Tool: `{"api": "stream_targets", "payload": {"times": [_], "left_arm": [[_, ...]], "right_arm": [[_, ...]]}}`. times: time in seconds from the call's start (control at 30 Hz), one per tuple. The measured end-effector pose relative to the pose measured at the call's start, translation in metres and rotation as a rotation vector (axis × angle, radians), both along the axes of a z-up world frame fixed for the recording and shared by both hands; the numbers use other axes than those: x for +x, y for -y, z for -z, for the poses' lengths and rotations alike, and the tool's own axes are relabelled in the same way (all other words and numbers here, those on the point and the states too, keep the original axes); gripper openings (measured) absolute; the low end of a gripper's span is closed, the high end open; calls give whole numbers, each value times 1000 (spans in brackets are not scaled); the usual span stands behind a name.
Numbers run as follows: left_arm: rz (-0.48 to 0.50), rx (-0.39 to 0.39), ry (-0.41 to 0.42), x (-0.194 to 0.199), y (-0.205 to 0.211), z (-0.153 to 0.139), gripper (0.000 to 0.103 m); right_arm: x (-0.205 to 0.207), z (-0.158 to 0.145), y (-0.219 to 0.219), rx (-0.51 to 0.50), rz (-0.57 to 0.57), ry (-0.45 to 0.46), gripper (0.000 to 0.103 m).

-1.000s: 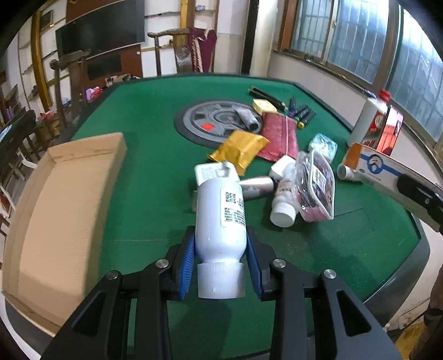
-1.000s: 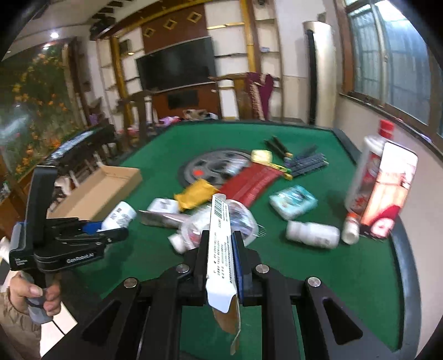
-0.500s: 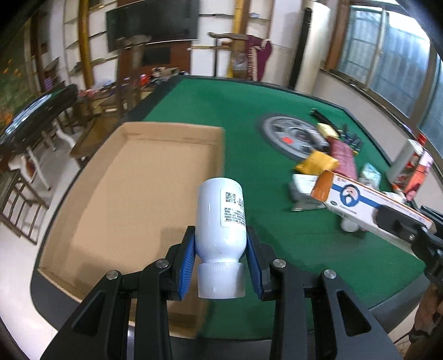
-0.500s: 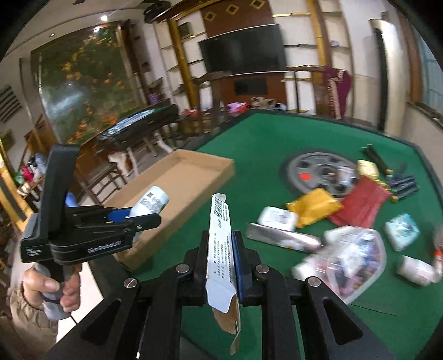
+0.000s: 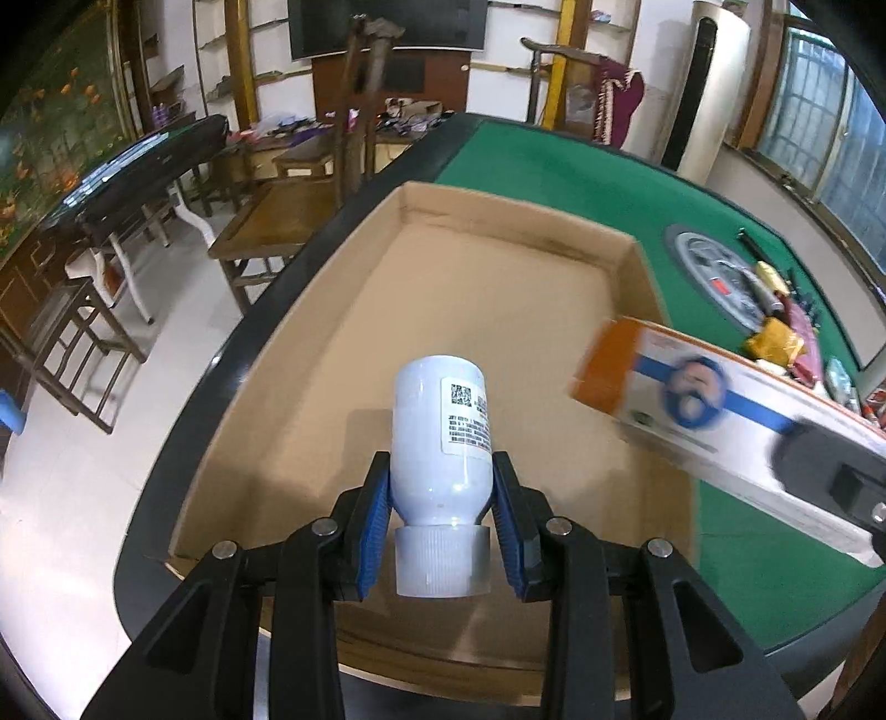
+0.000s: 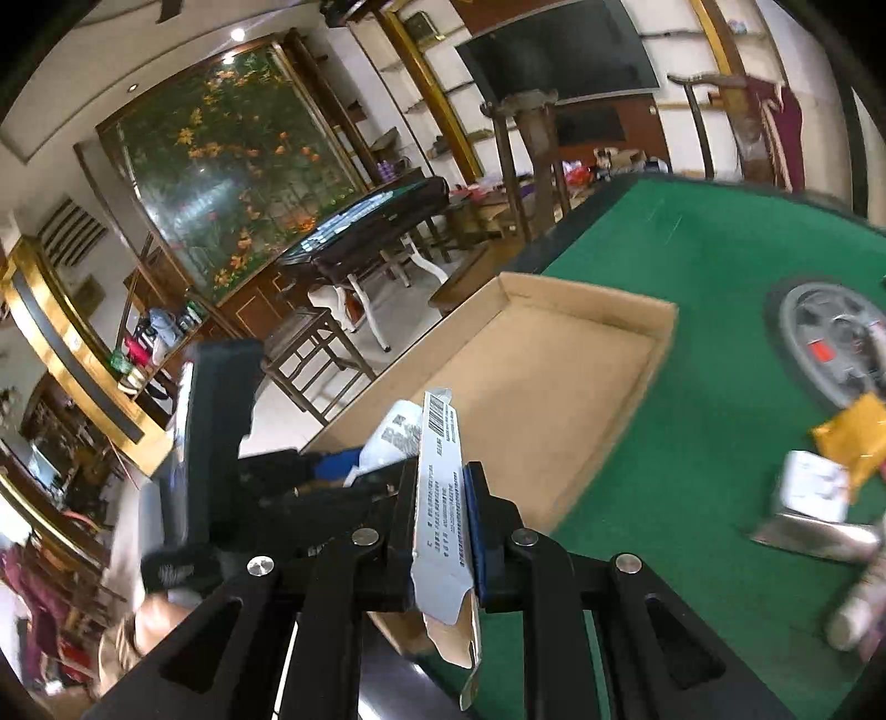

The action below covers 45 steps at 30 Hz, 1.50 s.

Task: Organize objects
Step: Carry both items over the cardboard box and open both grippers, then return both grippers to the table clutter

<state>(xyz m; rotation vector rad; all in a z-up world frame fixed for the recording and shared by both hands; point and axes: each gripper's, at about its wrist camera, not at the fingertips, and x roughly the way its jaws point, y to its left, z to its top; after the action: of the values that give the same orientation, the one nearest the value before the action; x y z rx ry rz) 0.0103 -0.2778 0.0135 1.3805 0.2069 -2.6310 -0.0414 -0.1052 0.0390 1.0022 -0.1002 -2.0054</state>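
A: Left gripper (image 5: 443, 529) clamps the bottle (image 5: 441, 437), cap toward the camera, long axis pointing into the box (image 5: 515, 310).

B: Right gripper (image 6: 443, 531) pinches the carton (image 6: 442, 498) at the box's near edge; left is nearer.

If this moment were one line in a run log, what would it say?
left gripper: shut on white bottle, over cardboard box | right gripper: shut on long carton, nearing box | box: nothing seen inside

You are working in even daylight entering from the windows (image 5: 814, 111), a ceiling spotlight (image 6: 238, 34) glaring, the long box (image 5: 720, 410) smearing with motion blur, fisheye distortion bending all edges, corners vignetting black, the bottle (image 5: 440, 443) casting a soft shadow.
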Motion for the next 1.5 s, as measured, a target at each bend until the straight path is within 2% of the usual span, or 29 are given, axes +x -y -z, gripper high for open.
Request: {"api": "stream_targets", "payload": {"times": [0.17,0.37,0.7,0.73,0.8,0.83,0.93,1.03,1.1,1.27,1.33,1.37,1.4,1.5], "left_arm": [[14,-39,42,-5,13,12,34],[14,-52,64,-7,29,21,34],[6,-54,56,-4,43,19,34],[7,-55,48,-3,43,17,35],[4,-58,32,-1,45,12,48],[1,-64,16,1,44,8,52],[-6,-79,-21,7,42,-3,57],[-35,-86,-66,15,45,-13,57],[-57,-72,-92,21,46,-19,58],[-123,-42,-164,45,46,-39,60],[-138,-38,-193,53,43,-45,65],[-141,-38,-198,55,41,-47,66],[-144,-42,-198,56,39,-49,66],[-144,-53,-198,55,31,-55,66]], "right_arm": [[-16,22,36,18,38,51,16],[-26,39,54,45,55,87,16],[-16,61,77,67,-1,127,19],[-15,63,79,67,-9,134,19],[-16,64,79,65,-12,138,21],[-17,64,78,63,-14,140,21],[-19,63,76,57,-10,128,33],[-16,56,70,44,-13,95,50],[-12,55,65,28,-17,84,53],[-9,45,47,8,-16,62,53],[-6,38,41,4,-4,38,59],[-4,32,37,0,8,16,66],[-1,26,32,-7,16,-5,74],[7,9,20,-29,33,-50,84]]}}
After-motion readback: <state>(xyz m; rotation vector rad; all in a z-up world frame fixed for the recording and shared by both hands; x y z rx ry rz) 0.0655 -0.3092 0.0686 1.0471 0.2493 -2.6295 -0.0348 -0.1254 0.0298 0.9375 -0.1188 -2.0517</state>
